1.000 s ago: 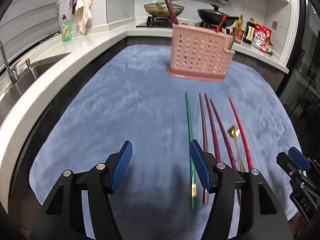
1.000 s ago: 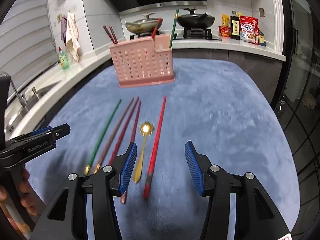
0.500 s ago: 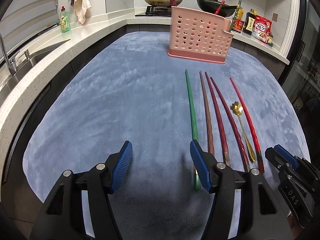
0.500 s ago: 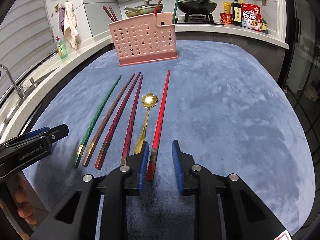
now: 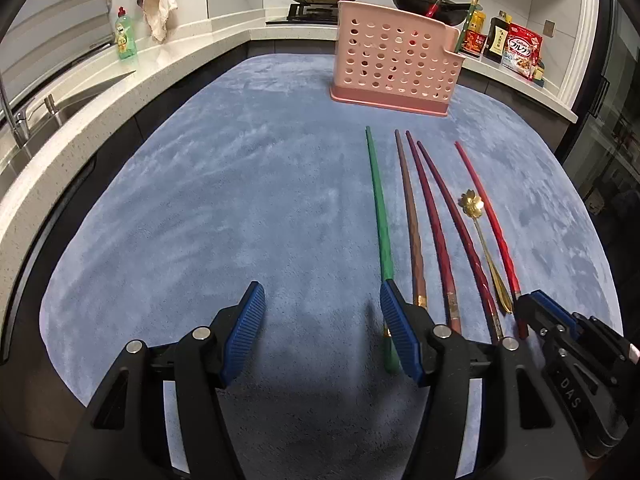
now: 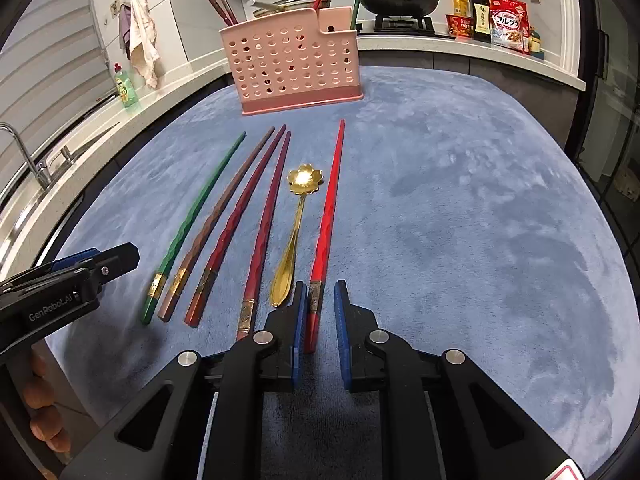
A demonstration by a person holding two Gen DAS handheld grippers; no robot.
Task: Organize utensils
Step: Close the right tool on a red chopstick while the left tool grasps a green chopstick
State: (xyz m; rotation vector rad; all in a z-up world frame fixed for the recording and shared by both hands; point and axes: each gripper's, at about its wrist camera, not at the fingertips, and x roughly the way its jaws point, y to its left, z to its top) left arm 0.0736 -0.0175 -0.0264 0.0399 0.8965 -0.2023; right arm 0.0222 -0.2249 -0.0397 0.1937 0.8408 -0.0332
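Several chopsticks lie side by side on the blue mat (image 6: 460,208): a green one (image 6: 192,224), a brown one (image 6: 218,218), two dark red ones (image 6: 264,224) and a bright red one (image 6: 330,204). A gold flower-shaped spoon (image 6: 296,220) lies between them. A pink perforated holder (image 6: 296,64) stands at the far end with some chopsticks in it. My right gripper (image 6: 318,312) is partly closed, its jaws either side of the bright red chopstick's near end, with a gap still showing. My left gripper (image 5: 320,320) is open and empty, left of the green chopstick (image 5: 380,216).
A white counter with a sink (image 5: 24,128) and a green soap bottle (image 5: 126,36) runs along the left. A stove with a pan (image 6: 396,0) and food packages (image 6: 508,20) stands behind the holder (image 5: 396,64).
My right gripper came down toward the mat and narrowed its jaws around the bright red chopstick's near end. The left gripper lowered a little and stayed open.
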